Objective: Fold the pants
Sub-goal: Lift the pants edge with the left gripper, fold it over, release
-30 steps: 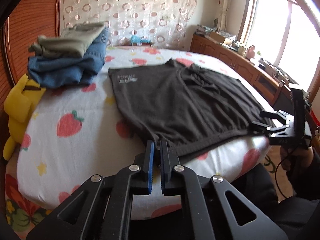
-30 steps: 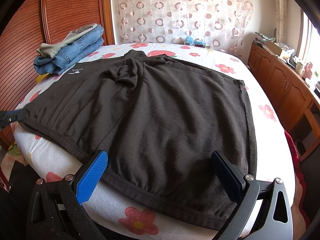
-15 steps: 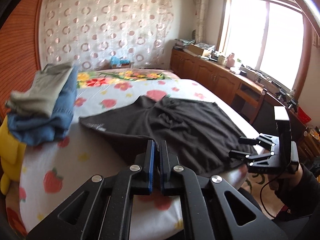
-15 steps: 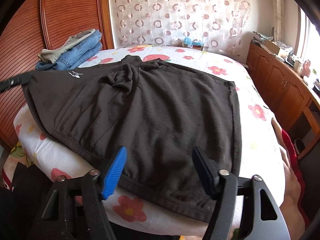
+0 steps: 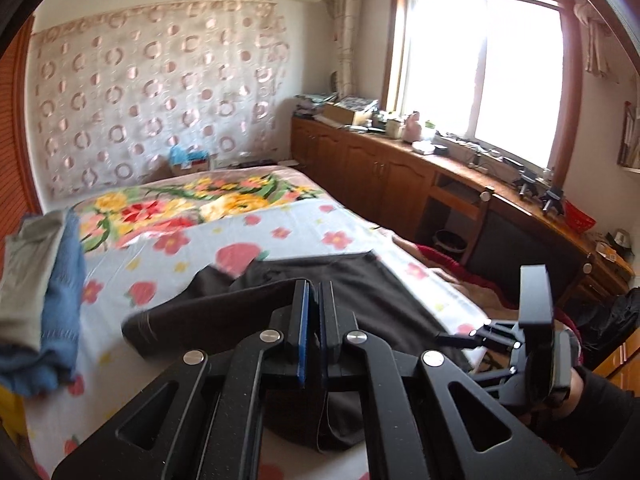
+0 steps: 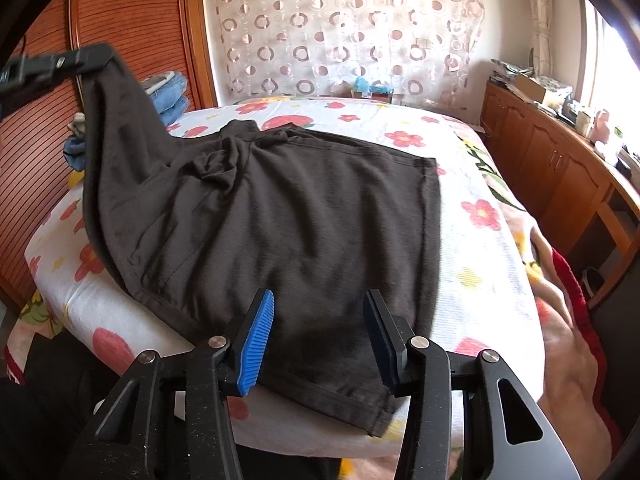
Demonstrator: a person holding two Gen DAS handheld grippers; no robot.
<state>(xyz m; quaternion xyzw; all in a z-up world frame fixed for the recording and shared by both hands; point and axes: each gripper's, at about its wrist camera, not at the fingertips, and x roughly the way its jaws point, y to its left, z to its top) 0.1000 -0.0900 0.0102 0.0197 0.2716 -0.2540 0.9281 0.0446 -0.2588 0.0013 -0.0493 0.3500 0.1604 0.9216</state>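
- Left wrist view: 1 pair of dark pants (image 5: 360, 300) on the bed (image 5: 280, 236), near edge. 1 corner is raised off the sheet.
- Left gripper (image 5: 314, 320): jaws clenched on that raised corner; a thin strip of cloth hangs down betw. the pads.
- 1 stack of folded clothes (image 5: 40, 292) at left, cut off by the frame edge & blurred; layers hard to count.
- Right gripper (image 5: 456, 338) seen at lower right w/ a dark sleeve (image 5: 600, 400) behind it; its jaw gap can't be judged from this angle.
- 1 window (image 5: 480, 80), 1 long wooden cabinet (image 5: 400, 176) w/ clutter too small to ID.
- Vs. 1 s ago: this view looks higher, more wall & window in shot; the pants corner is off the bed, where before it lay flat.
- Right wrist view: same pants (image 6: 300, 216) spread flat over most of the bed (image 6: 480, 260). Left side is pulled up into a peak.
- Left gripper (image 6: 92, 60) at top left, partly cut off, holds the peak of the cloth.
- Right gripper (image 6: 318, 336): 2 pads, blue one at left, partway apart over the near hem; jaws have just been closing. Cloth lies betw. them but the pads are not pressing it, so nothing grasped.
- Folded clothes (image 6: 168, 92) mostly hidden behind the raised cloth.
- Vs. 1 s ago: the gap betw. the right pads is about halved; the left side of the pants has gone from flat to lifted.
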